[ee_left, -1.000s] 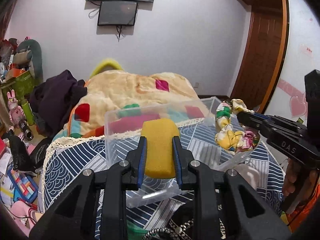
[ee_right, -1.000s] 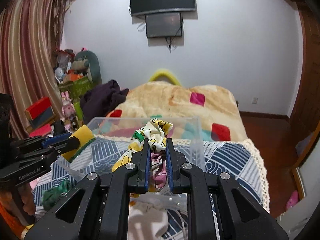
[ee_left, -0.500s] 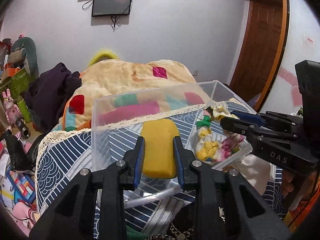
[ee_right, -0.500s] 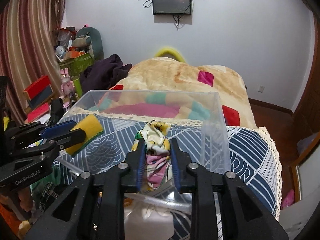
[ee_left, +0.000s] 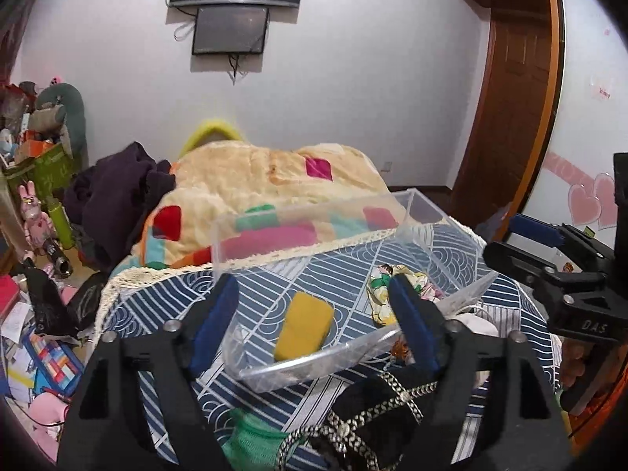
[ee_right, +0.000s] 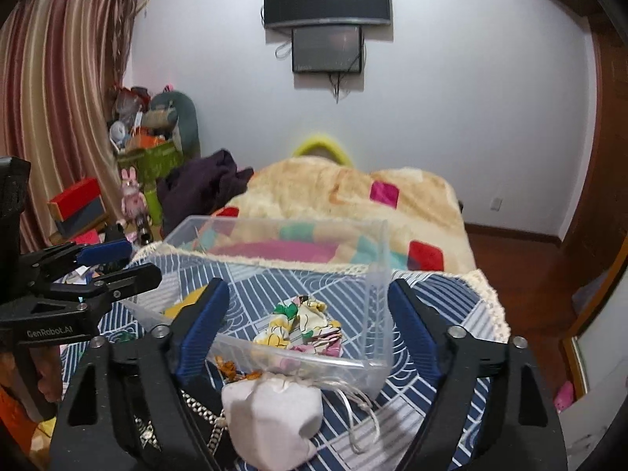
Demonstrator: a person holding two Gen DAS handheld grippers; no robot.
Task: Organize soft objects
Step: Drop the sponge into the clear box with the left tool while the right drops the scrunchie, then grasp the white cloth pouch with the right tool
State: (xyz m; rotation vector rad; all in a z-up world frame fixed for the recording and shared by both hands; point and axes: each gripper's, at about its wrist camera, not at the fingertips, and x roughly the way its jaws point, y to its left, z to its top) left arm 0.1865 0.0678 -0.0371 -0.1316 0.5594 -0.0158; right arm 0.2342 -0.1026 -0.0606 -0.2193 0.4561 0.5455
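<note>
Left tongs [ee_left: 314, 310]: blue-padded jaws spread wide, nothing held, poised over the near rim of a clear plastic bin [ee_left: 310, 361] on a blue patterned bedspread [ee_left: 157, 298]. Bin contents: yellow sponge [ee_left: 303, 325] lying flat; floral cloth [ee_left: 382, 294] crumpled to its right, apart from it. Right tongs [ee_left: 522, 243]: at the right edge beside the bin, jaws parted, empty.
</note>
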